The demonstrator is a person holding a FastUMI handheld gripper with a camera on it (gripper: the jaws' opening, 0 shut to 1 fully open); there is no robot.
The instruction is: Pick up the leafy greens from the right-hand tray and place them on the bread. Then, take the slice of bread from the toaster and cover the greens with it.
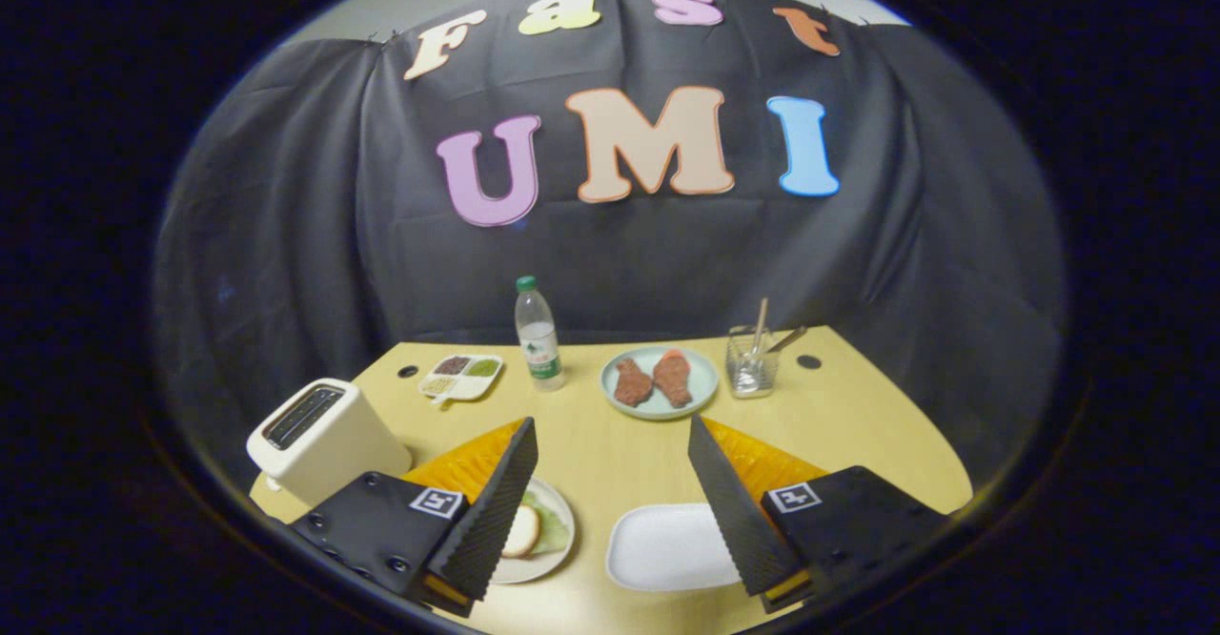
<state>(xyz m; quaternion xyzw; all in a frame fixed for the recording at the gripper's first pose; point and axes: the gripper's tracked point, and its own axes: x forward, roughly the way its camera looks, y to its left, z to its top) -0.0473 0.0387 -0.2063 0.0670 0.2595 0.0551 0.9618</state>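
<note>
**Jaws spread above the near edge of the table**

The gripper hangs over the near edge of the pale yellow wooden table, its jaws spread wide and gripping nothing, with bare tabletop between the 2 fingers.

Close to the near edge, partly hidden behind the left finger, sits a round white plate. On it lies a round slice of bread with a piece of green leafy lettuce showing beside and under it. I cannot tell whether this slice covers the greens fully.

Next to the plate, just inside the right finger, lies a white rectangular tray with rounded corners; its visible surface is bare.

At the left edge of the table stands a cream-coloured 2-slot toaster. Its slots look dark, and I cannot tell what is in them.

Towards the far edge, from left to right, are a white 4-compartment dish of condiments, a clear plastic water bottle with a green cap, a pale green round plate carrying 2 brown pieces of meat, and a clear square glass holder with utensils standing in it.
</note>
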